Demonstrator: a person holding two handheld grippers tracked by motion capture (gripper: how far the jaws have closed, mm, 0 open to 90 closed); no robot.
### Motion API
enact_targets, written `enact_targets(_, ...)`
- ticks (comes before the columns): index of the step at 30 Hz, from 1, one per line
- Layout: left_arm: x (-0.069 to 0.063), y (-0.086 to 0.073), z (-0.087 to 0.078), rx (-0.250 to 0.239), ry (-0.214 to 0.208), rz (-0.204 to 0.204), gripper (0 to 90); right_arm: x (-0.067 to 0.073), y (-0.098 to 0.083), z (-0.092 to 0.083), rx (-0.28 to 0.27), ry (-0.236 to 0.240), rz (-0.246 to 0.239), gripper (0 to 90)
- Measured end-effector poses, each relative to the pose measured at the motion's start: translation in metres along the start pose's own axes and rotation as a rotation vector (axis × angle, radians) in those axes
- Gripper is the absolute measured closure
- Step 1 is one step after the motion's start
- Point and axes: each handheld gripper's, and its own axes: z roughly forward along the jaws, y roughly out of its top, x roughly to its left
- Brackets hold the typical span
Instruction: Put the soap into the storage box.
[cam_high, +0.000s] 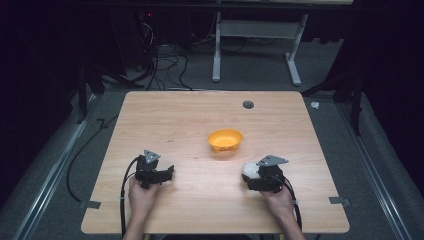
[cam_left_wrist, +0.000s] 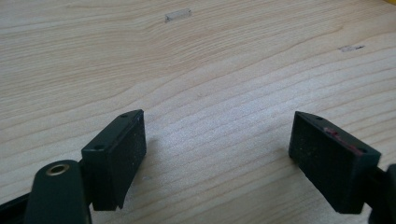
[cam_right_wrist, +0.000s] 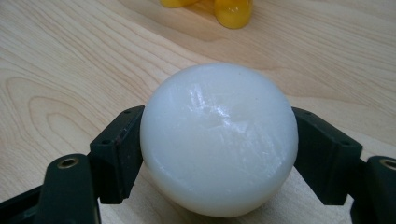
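A white ball (cam_right_wrist: 218, 140) is being held between the jaws of the right hand-held gripper (cam_high: 256, 175), an orange bowl (cam_high: 225, 139) sitting just ahead of it on the surface (cam_high: 190, 110), while the left hand-held gripper (cam_left_wrist: 217, 154) is being kept wide apart, empty.

orange bowl (cam_high: 225, 140) mid-table, bare wood (cam_high: 165, 115) around

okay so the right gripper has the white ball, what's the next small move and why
Probably carry the white ball forward and left toward the orange bowl. The right gripper already clamps it on both sides, the bowl looks empty, and the left gripper is open over bare table.
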Motion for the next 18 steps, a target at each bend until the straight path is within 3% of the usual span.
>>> enact_targets(7,0.0,0.0,0.0,0.0,0.0,0.0,19.3,-0.003,0.005,-0.001,-0.022,0.058,0.02,25.1)
enact_targets(14,0.0,0.0,0.0,0.0,0.0,0.0,19.3,-0.005,0.014,-0.007,-0.044,0.064,0.027,25.1)
enact_targets(18,0.0,0.0,0.0,0.0,0.0,0.0,19.3,-0.006,0.02,-0.01,-0.046,0.035,0.038,25.1)
